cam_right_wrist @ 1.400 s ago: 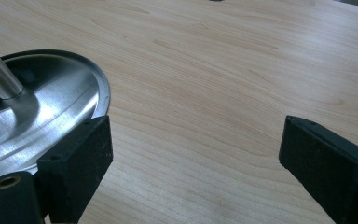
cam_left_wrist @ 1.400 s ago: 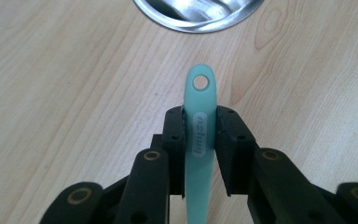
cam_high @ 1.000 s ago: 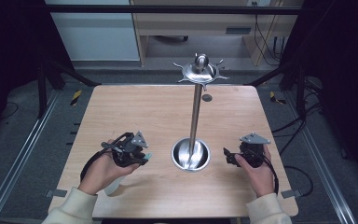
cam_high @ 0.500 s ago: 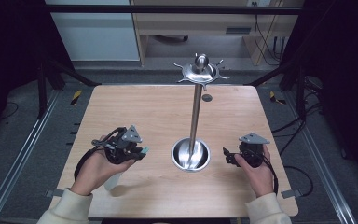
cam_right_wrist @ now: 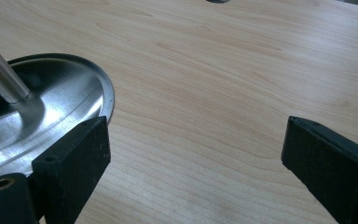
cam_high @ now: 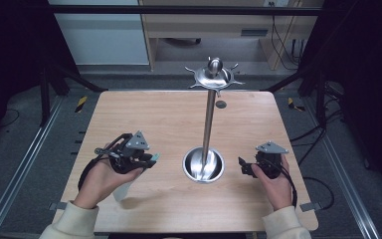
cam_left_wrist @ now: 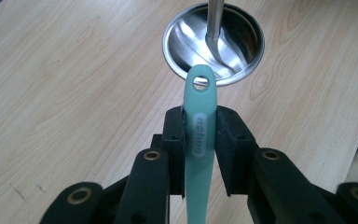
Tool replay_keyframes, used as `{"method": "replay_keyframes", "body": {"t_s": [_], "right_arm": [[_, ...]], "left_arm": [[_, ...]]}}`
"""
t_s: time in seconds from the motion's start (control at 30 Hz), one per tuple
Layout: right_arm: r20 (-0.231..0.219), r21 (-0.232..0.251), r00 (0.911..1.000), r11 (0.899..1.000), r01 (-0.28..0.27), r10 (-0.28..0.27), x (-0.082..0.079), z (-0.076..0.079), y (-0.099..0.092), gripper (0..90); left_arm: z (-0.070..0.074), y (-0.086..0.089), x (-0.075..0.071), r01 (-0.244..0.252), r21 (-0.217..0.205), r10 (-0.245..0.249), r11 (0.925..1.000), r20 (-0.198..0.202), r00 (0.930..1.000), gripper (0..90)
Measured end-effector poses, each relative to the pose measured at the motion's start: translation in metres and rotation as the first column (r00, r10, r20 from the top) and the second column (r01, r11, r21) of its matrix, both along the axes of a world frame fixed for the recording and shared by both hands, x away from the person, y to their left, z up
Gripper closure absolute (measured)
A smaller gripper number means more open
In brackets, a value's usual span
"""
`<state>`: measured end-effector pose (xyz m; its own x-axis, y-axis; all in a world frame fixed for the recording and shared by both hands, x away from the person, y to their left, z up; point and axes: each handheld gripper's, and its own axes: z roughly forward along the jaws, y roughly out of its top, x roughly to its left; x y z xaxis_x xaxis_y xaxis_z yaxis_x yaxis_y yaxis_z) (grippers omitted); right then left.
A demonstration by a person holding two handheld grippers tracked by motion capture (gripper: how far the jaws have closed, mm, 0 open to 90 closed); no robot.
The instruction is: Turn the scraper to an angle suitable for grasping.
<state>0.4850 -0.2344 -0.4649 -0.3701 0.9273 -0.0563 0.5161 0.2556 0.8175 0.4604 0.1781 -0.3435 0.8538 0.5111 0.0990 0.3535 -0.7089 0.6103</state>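
Pinching one teal handle (cam_left_wrist: 200, 140), the left gripper (cam_left_wrist: 200, 154) faces one steel stand (cam_high: 208, 124); right gripper (cam_right_wrist: 196, 163) jaws spread.

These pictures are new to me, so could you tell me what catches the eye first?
A tall steel stand rises from its round dish base at the table's middle, topped by a ring of hooks. The left gripper, left of the base, is shut on a pale green utensil handle. The right gripper sits open beside the base.
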Motion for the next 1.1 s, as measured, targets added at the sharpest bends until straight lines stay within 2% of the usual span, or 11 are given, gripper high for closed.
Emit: {"method": "replay_keyframes", "body": {"t_s": [0.47, 0.67, 0.87, 1.1], "right_arm": [[0.000, -0.003, 1.0000, 1.000, 0.004, -0.004, 0.000, 0.000, 0.000, 8.8], [0.000, 0.000, 1.0000, 1.000, 0.005, -0.005, 0.000, 0.000, 0.000, 9.0], [0.000, -0.002, 1.0000, 1.000, 0.003, -0.003, 0.000, 0.000, 0.000, 8.9], [-0.001, -0.005, 1.0000, 1.000, 0.003, -0.003, 0.000, 0.000, 0.000, 9.0]], "left_arm": [[0.021, 0.003, -0.002, -0.015, -0.062, 0.019, 0.9980, 0.061, 0.9979, 74.2], [0.027, 0.005, -0.001, -0.024, -0.112, 0.032, 0.9934, 0.076, 0.9966, 74.2], [0.032, 0.007, 0.001, -0.040, -0.129, 0.053, 0.9908, 0.099, 0.9936, 74.2], [0.039, 0.006, 0.000, -0.060, -0.172, 0.081, 0.9834, 0.116, 0.9900, 74.2]]}}
